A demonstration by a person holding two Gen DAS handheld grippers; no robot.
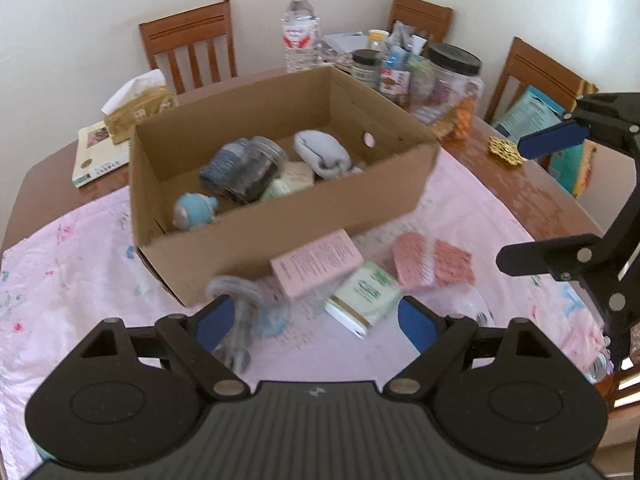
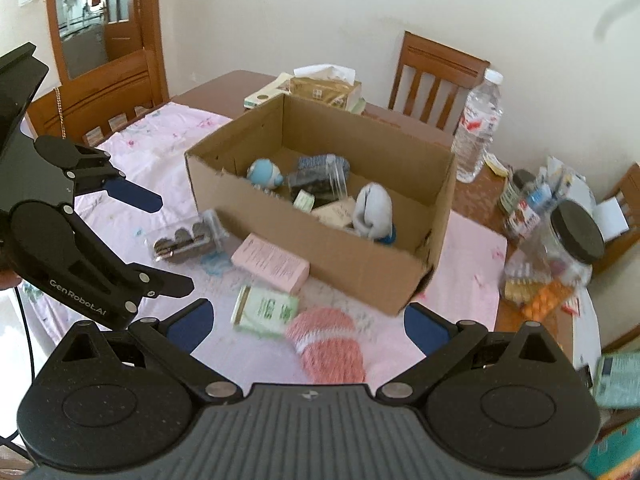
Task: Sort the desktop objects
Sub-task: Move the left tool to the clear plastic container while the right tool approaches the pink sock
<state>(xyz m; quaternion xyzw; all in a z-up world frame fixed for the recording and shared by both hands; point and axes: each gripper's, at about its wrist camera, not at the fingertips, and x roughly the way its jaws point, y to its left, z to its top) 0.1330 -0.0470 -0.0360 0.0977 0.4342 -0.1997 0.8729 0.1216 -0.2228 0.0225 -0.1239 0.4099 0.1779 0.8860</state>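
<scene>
Both the left gripper and right gripper hover with jaws spread and empty above the pink box, green packet and pink sock lying on the surface just beside the cardboard box, probably ready to pick and drop them in.

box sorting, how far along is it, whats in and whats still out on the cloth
Partly done. The cardboard box already holds a blue round toy, a grey sock, a clear jar and small packs. Nothing is in hand: left gripper and right gripper are both open. Left on the cloth: pink box, green pack, pink knit sock, clear tray.
</scene>
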